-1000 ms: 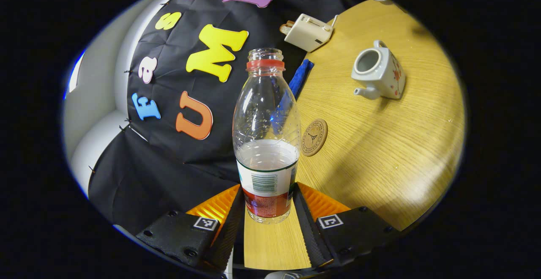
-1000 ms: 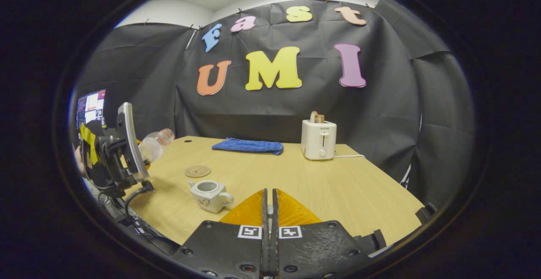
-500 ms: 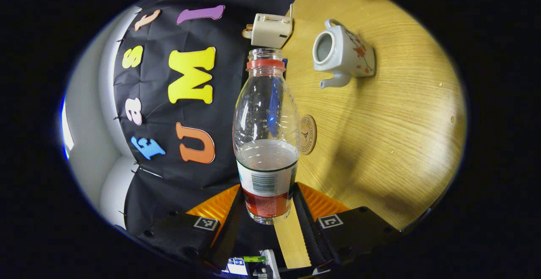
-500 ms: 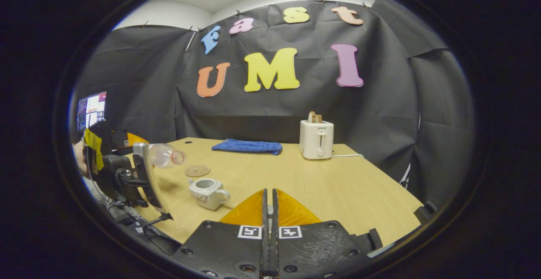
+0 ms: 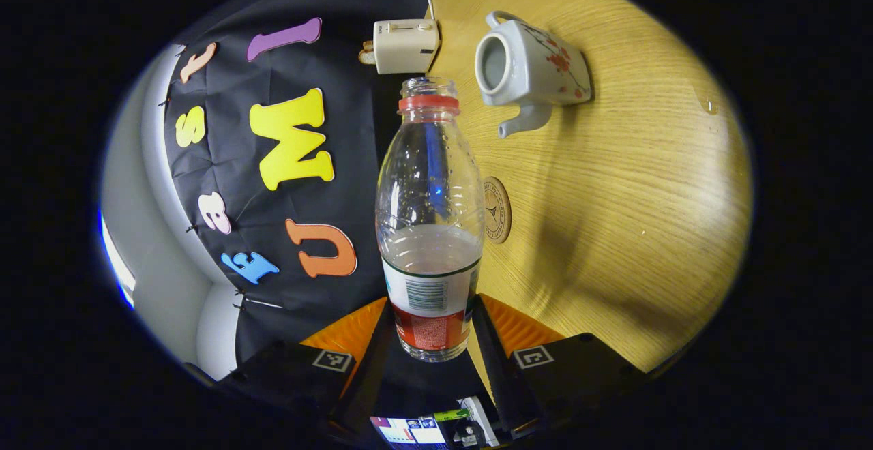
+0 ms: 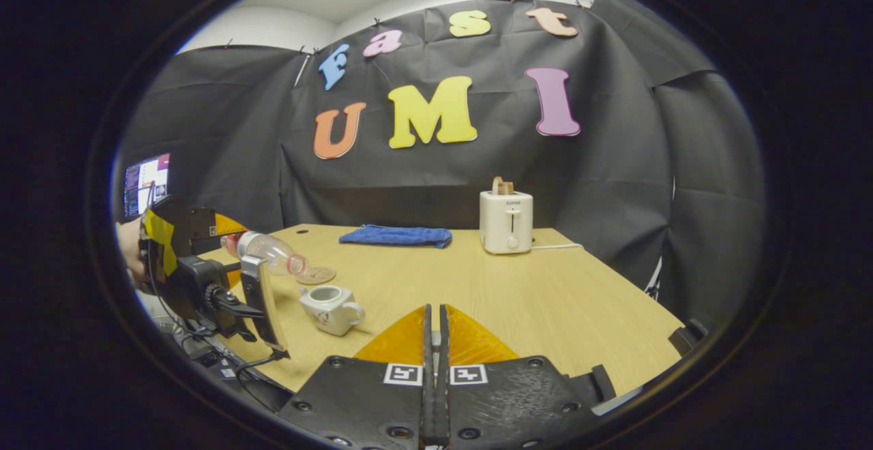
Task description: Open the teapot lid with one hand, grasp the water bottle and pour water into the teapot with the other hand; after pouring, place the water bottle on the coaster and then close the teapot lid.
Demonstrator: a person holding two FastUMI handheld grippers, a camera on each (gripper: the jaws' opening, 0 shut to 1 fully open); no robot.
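Observation:
My left gripper (image 5: 433, 308) is shut on the label end of a clear water bottle (image 5: 430, 218) with a red neck ring, no cap and water in its lower part. In the right gripper view the water bottle (image 6: 269, 249) lies tipped past level, its mouth just above the white teapot (image 6: 331, 308), with the left gripper (image 6: 225, 286) and a hand behind it. The teapot (image 5: 528, 68) stands with its top opening uncovered, beyond the bottle's mouth. A round coaster (image 5: 496, 209) lies beside the bottle. My right gripper (image 6: 434, 320) hangs over the table's near side, fingers pressed together.
A white toaster (image 6: 505, 221) with toast in it and a folded blue cloth (image 6: 397, 235) stand at the back of the wooden table (image 6: 545, 300). A lit monitor (image 6: 145, 184) sits off the table's left edge. Water drops lie on the table (image 5: 634, 198).
The left gripper has rolled further and carried the bottle from mouth-up to tipped mouth-down, closer over the teapot. The right gripper has stayed nearly still and shut.

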